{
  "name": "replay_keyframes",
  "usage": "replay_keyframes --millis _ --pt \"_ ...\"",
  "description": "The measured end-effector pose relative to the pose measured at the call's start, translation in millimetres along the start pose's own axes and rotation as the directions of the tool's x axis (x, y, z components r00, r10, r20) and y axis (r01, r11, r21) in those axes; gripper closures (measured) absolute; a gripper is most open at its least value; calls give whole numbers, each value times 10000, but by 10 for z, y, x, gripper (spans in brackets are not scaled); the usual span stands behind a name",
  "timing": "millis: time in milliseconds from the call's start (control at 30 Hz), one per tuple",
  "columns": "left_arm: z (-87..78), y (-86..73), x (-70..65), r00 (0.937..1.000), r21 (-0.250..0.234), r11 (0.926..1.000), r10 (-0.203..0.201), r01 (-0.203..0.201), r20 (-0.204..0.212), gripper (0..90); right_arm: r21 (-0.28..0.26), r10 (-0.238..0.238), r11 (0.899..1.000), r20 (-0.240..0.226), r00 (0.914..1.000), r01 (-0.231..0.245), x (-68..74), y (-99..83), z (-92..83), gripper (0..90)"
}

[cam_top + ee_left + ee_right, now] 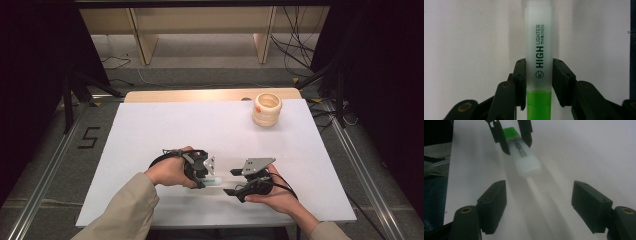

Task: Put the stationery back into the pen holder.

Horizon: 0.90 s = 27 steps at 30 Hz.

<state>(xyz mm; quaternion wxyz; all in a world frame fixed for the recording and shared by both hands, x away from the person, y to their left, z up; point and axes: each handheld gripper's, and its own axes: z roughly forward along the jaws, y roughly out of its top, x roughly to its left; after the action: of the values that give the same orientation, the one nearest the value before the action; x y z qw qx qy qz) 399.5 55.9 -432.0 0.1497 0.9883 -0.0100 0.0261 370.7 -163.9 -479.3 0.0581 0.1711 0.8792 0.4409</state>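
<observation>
We see a highlighter (pixel 539 62) with a frosted, translucent cap and a bright green body, flat-sided and smooth. It is clamped between the black pads of the left gripper (pixel 539 82), cap end pointing away from the hand. The white table (pixel 165 125) is matte, and a ribbed cream holder (pixel 266 109) stands near its far right corner; grey floor lies beyond. The right gripper (pixel 539 205) faces the capped end just beside it, its jaws apart with nothing between them.
</observation>
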Motion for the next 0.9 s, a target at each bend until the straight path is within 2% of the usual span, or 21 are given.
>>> replay_keyframes --millis 400,467,600,900 --pt "31 75 15 9995 73 9995 292 -293 152 661 177 -284 9994 -321 9991 290 32 82 173 346" --pt "42 79 5 9997 -47 9998 178 -178 153 661 187 -284 9994 -305 9991 290 37 89 185 353" --pt "44 94 5 9995 -81 9996 261 -259 183 660 182 -326 9993 -353 9988 333 42 99 206 372" --pt "44 140 -3 9983 -197 9985 518 -513 260 661 165 -479 9987 -410 9980 486 51 108 235 464"
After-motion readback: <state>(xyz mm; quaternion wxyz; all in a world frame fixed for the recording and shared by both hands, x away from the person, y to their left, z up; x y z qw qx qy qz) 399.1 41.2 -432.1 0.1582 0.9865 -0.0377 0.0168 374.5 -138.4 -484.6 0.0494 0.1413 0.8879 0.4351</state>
